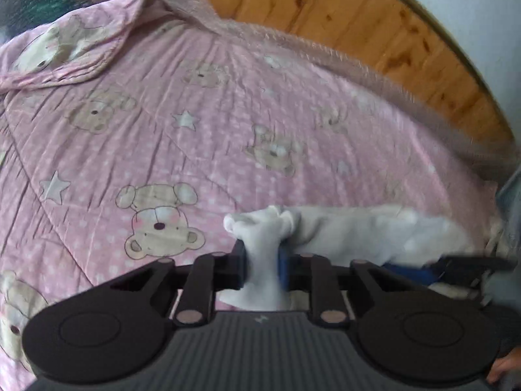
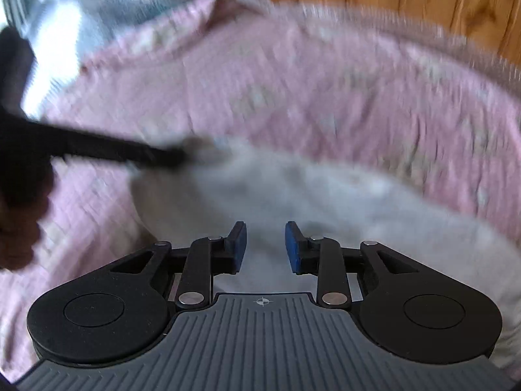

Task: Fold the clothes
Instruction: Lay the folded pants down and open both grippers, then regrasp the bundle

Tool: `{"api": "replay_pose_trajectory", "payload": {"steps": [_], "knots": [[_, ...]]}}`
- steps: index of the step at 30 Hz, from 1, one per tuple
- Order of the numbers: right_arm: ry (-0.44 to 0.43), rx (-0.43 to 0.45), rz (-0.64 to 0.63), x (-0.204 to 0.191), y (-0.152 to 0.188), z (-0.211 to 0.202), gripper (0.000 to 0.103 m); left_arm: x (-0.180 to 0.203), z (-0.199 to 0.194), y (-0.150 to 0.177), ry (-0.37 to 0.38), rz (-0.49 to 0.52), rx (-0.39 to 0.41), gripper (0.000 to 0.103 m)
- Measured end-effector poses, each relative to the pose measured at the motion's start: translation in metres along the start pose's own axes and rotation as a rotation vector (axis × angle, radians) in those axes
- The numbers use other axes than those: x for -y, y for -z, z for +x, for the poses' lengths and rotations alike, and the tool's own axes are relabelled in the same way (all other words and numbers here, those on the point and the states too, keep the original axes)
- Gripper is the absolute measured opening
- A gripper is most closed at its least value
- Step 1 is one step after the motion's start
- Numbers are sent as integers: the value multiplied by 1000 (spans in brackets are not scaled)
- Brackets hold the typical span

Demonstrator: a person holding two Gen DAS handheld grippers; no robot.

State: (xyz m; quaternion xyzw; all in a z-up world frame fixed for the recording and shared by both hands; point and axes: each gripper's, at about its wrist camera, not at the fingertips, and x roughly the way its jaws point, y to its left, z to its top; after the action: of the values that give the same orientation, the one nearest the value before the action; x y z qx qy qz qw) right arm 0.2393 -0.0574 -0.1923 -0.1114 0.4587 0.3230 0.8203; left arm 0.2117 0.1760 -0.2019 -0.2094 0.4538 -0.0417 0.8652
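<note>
A white garment (image 1: 374, 231) lies on a pink bedspread (image 1: 228, 130) printed with bears and stars. My left gripper (image 1: 262, 260) is shut on a bunched corner of the garment, and fabric pokes out above its blue pads. The garment stretches from there to the right, towards a black and blue finger of the other gripper (image 1: 452, 265). In the blurred right wrist view, my right gripper (image 2: 265, 247) is open just over the white garment (image 2: 325, 202). The left gripper (image 2: 156, 156) reaches in from the left and holds the garment's far corner.
A wooden plank wall (image 1: 358, 16) runs behind the bed. A fuzzy grey blanket edge (image 1: 293, 42) lines the far side of the bedspread, with a pillow or folded cover (image 1: 58, 42) at the upper left. A person's hand (image 2: 16, 221) shows at the left edge.
</note>
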Motion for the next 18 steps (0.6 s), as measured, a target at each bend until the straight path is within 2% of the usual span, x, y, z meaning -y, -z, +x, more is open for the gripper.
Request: {"api": "replay_pose_trajectory", "payload": {"steps": [3, 5, 7, 8, 9, 10, 12, 13, 15, 16, 18], "knots": [[-16, 8, 15, 6, 4, 2, 23, 5, -13, -3, 15, -60, 27, 17], [-36, 7, 70, 16, 2, 2, 18, 26, -19, -4, 11, -51, 32, 17], [-58, 30, 232, 40, 3, -9, 16, 59, -18, -6, 27, -6, 33, 18], [-70, 47, 328, 55, 5, -16, 26, 76, -17, -7, 35, 16, 34, 20], [-81, 64, 424, 69, 7, -22, 28, 92, -16, -7, 44, 39, 34, 27], [-98, 79, 524, 85, 11, -27, 28, 109, -16, -8, 52, 61, 35, 40], [-148, 105, 740, 120, 28, -33, 28, 142, -15, -10, 68, 106, 36, 53], [-177, 114, 856, 138, 40, -34, 28, 146, -14, -8, 89, 106, 36, 54], [-220, 134, 1040, 166, 63, -38, 27, 127, -16, -1, 183, 42, 20, 54], [-233, 146, 1101, 176, 73, -41, 26, 115, -17, 2, 209, 7, 15, 54], [-240, 168, 1122, 183, 81, -49, 30, 91, -20, 7, 230, -63, 8, 54]]}}
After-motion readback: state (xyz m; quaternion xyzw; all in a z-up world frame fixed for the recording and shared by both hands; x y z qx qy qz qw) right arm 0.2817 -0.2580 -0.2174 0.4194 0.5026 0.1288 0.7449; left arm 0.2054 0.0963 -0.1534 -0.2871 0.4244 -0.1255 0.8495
